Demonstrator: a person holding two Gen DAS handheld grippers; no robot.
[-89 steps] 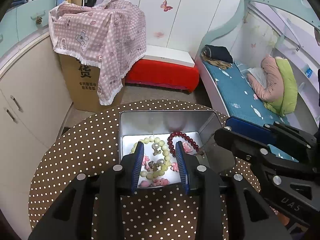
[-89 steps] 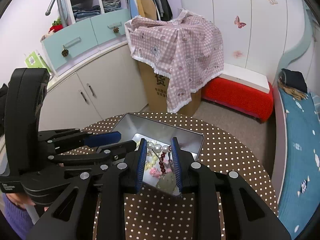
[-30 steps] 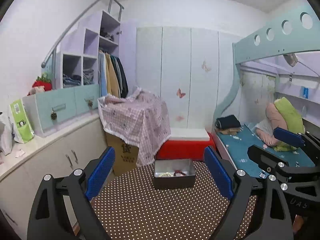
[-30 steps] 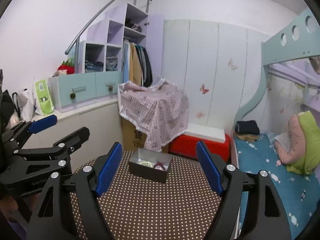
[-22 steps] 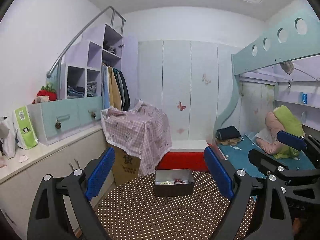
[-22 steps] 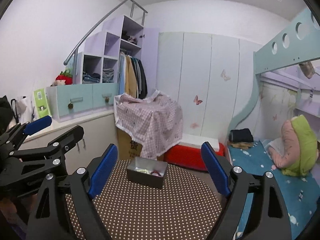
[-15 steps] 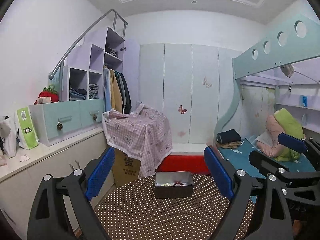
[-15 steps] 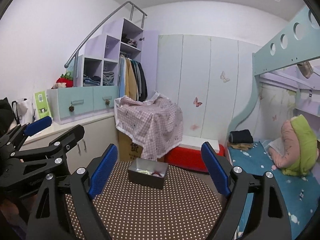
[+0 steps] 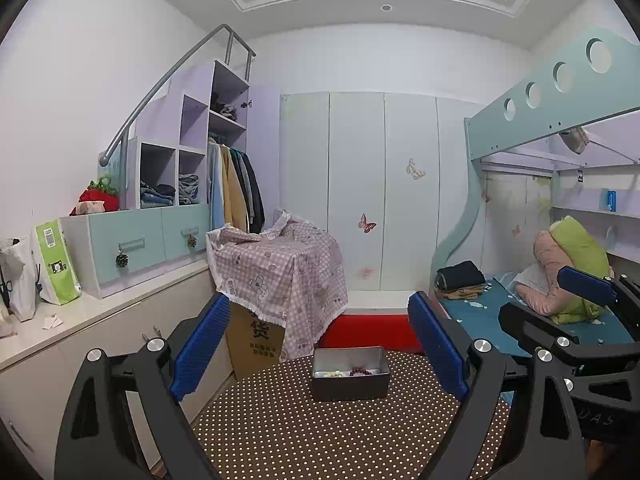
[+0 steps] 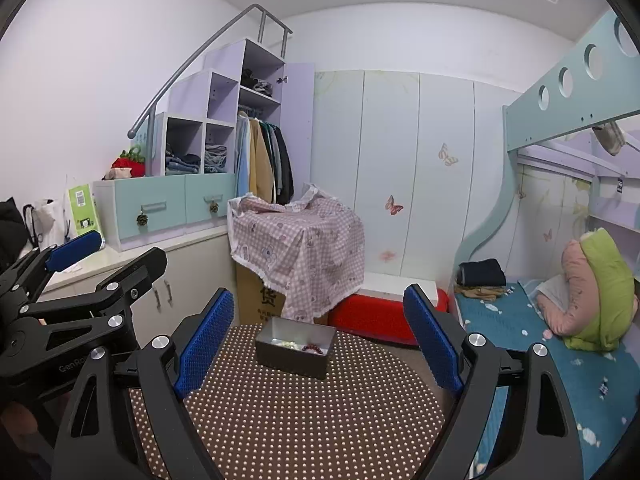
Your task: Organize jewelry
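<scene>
A grey metal tin (image 9: 351, 374) stands on the far part of the round brown polka-dot table (image 9: 304, 432); it also shows in the right wrist view (image 10: 295, 347). Inside it lie a dark red bead bracelet (image 9: 361, 371) and pale beads (image 9: 332, 373). My left gripper (image 9: 318, 344) is wide open and empty, held back from the tin above the table's near side. My right gripper (image 10: 320, 338) is also wide open and empty, likewise well back. Each gripper shows at the edge of the other's view.
A cardboard box under a pink checked cloth (image 9: 280, 268) and a red bench (image 9: 368, 330) stand behind the table. White cabinets (image 9: 80, 344) run along the left. A bunk bed with blue bedding (image 9: 520, 320) is on the right.
Three seconds ago both grippers were narrowly open over the tin's jewelry. Both have since opened wide and pulled back and up; over the last second they drifted slightly further away.
</scene>
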